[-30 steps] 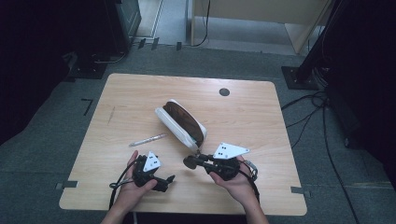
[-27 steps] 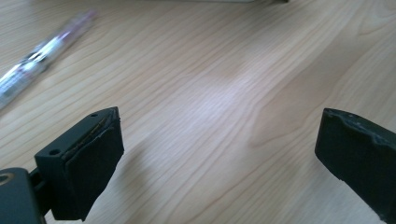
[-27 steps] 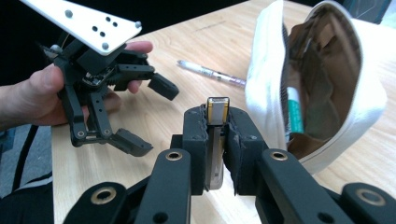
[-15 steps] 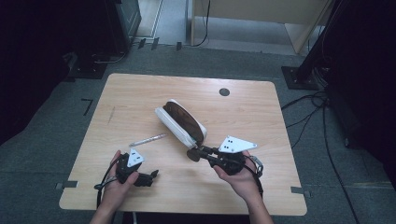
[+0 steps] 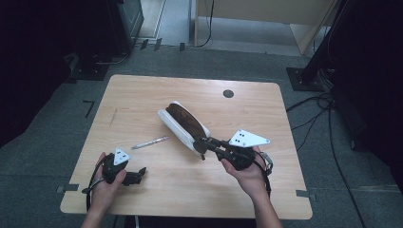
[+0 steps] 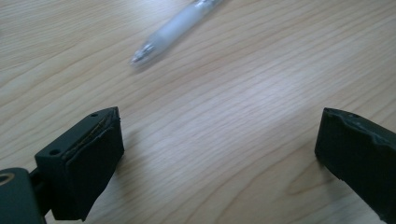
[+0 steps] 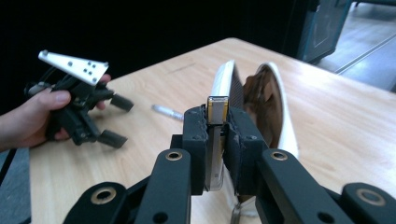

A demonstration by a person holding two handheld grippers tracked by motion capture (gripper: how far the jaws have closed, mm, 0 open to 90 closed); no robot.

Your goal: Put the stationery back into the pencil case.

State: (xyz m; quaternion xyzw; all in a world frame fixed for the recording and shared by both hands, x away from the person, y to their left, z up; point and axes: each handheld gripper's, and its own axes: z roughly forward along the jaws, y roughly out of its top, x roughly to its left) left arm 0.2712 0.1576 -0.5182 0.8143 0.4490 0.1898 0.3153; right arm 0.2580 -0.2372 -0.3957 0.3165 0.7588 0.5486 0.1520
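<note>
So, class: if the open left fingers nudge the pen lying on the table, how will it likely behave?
The pen looks round and slim, so it would probably roll across the smooth wooden table. Its translucent plastic barrel suggests it is light and perhaps slippery.

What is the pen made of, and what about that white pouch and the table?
The pen looks like frosted, see-through plastic with a shiny tip. The white pouch seems soft, maybe cloth or fake leather, with a brown lining; its zipper pull glints like metal. The table looks like pale wood with matte grain lines.

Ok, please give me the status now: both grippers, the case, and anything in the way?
Right gripper shut on zipper pull of the pencil case. Left gripper open, over bare table. Pen lies beside the case, not blocking.
</note>
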